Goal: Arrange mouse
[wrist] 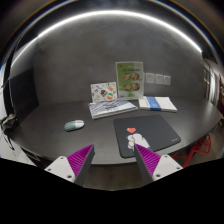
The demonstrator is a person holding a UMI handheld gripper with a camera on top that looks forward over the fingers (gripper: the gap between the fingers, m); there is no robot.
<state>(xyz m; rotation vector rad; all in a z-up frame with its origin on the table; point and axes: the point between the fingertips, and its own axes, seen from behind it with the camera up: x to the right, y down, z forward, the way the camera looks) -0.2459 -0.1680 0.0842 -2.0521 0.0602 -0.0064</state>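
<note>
A small pale grey-green mouse (74, 125) lies on the dark table (45, 125), beyond my left finger and to the left. A dark mouse pad (147, 133) with a small white and red design lies beyond my right finger. My gripper (113, 155) is open and empty, hovering over the table near its front edge. Its magenta pads (80, 157) stand wide apart, with bare table between them. The mouse is well apart from the mouse pad.
Behind the mouse pad lie an illustrated booklet (110, 107) and a blue and white book (157, 103). A green and white card (129, 79) and a smaller flowered card (103, 91) stand against the grey wall.
</note>
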